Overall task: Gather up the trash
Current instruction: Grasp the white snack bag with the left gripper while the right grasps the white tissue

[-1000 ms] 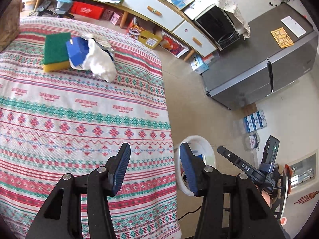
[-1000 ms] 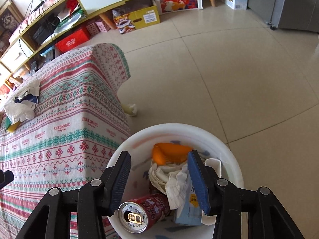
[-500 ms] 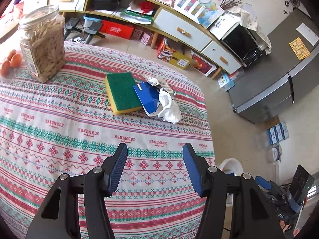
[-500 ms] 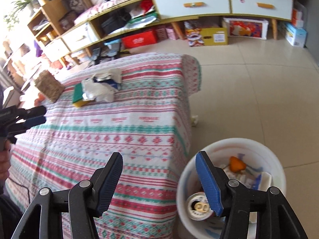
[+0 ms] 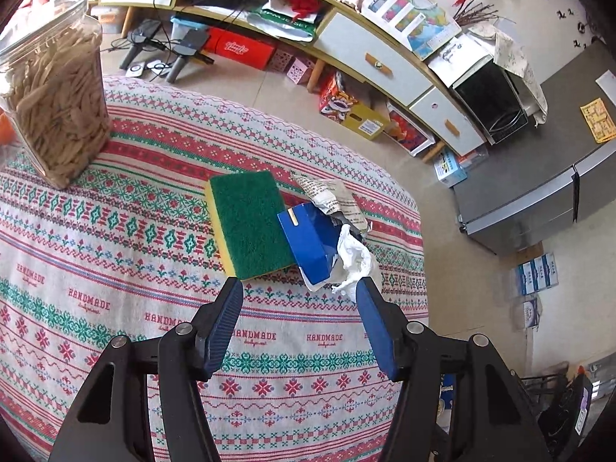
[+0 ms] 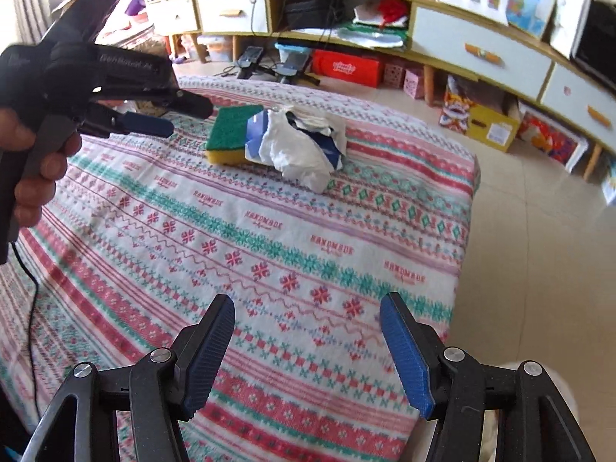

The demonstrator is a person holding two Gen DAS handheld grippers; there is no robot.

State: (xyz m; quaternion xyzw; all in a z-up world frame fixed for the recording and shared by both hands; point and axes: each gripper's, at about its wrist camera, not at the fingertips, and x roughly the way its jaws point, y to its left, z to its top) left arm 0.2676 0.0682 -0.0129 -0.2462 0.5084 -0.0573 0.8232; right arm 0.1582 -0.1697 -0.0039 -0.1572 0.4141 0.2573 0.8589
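A trash pile lies on the patterned tablecloth (image 5: 115, 288): a blue carton (image 5: 308, 240), a crumpled white tissue (image 5: 356, 258) and a crumpled newspaper scrap (image 5: 335, 200). A green and yellow sponge (image 5: 248, 223) lies beside them. My left gripper (image 5: 300, 310) is open and empty, just short of the pile. It also shows in the right wrist view (image 6: 169, 117). My right gripper (image 6: 308, 321) is open and empty over the tablecloth (image 6: 269, 254), well back from the pile: the tissue (image 6: 296, 154), carton (image 6: 256, 134) and sponge (image 6: 227, 133).
A clear jar of pale sticks (image 5: 54, 111) stands at the table's far left. A long low cabinet (image 5: 377, 61) with boxes under it runs along the far wall. A grey fridge (image 5: 539, 177) stands to the right. Tiled floor (image 6: 539, 231) lies beyond the table edge.
Both grippers have moved away from the white bin and over the table. The left gripper has closed in on the trash pile. The bin has dropped out of the right wrist view.
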